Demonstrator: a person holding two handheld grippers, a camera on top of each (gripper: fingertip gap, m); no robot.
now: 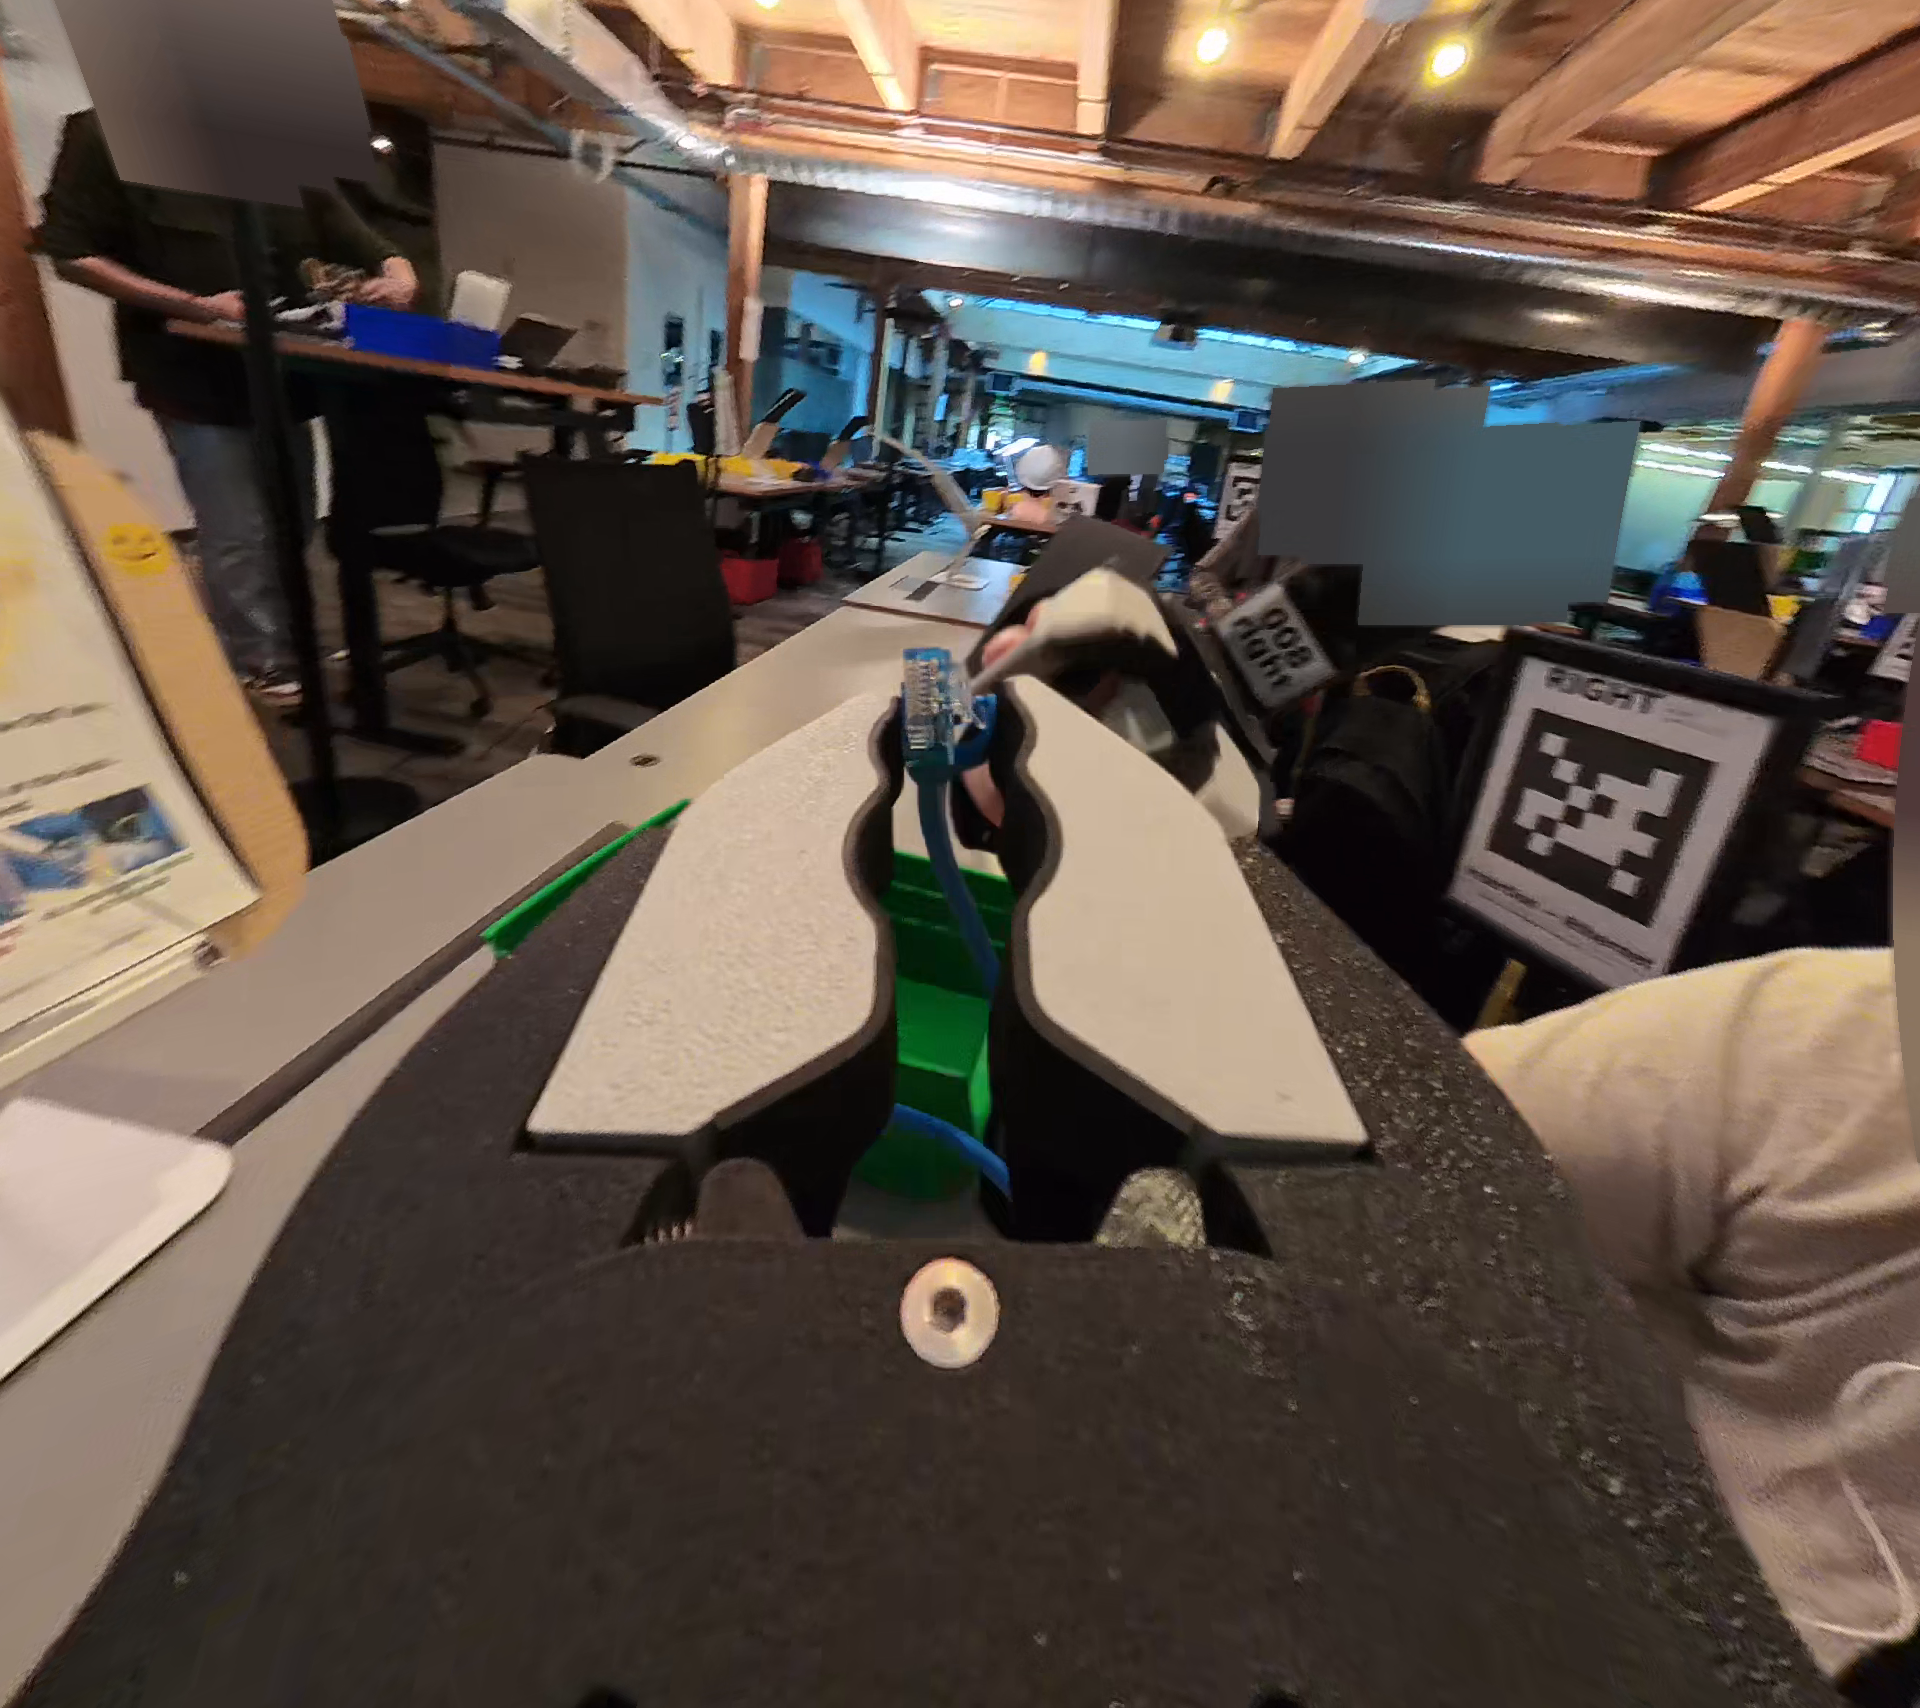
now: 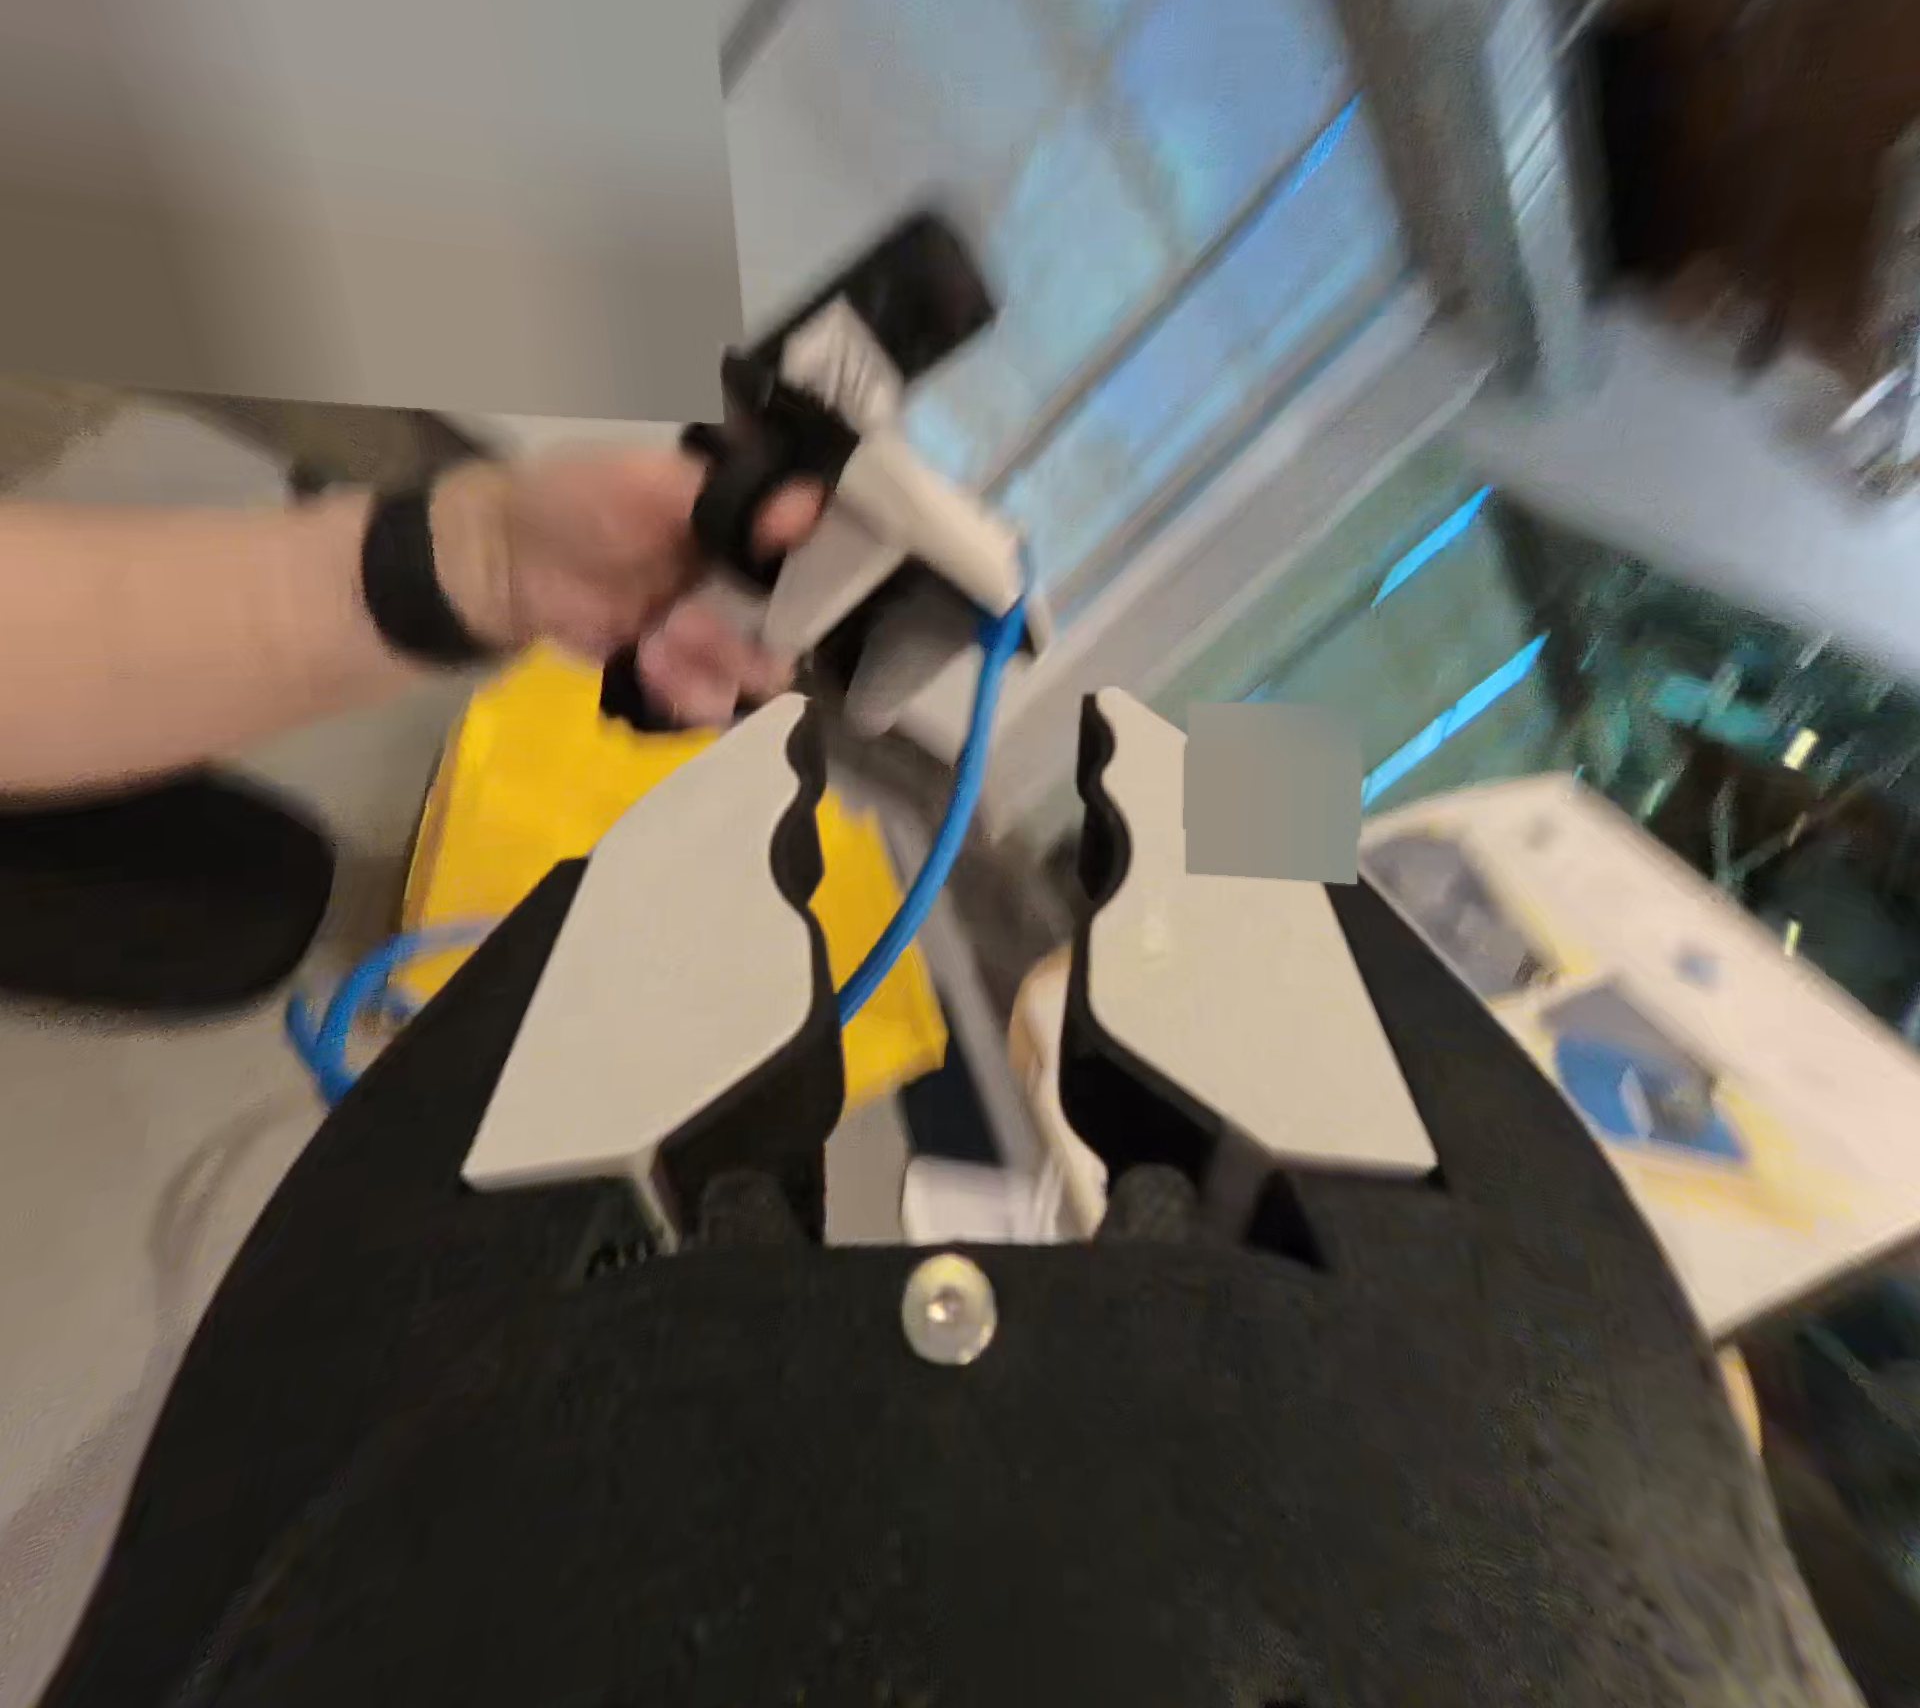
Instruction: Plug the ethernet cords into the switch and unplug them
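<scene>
My left gripper [image 1: 951, 723] is shut on a blue ethernet cord [image 1: 940, 837] just below its clear plug [image 1: 928, 702], which sticks up past the fingertips. The cord hangs down between the fingers over a green bin [image 1: 940, 1035]. My right gripper [image 2: 945, 708] is open and empty; it also shows in the left wrist view [image 1: 1081, 619], just beyond the plug. In the blurred right wrist view the left gripper [image 2: 1003, 593] is held by a hand and the blue cord [image 2: 956, 817] loops down from it. The switch is not in view.
A grey table [image 1: 343, 920] runs under the grippers, with a white tray [image 1: 83, 1211] at its left. A printed sheet [image 1: 73, 827] leans at far left. A yellow object [image 2: 520, 785] and another printed sheet [image 2: 1621, 1035] lie beyond the right gripper. People stand at desks behind.
</scene>
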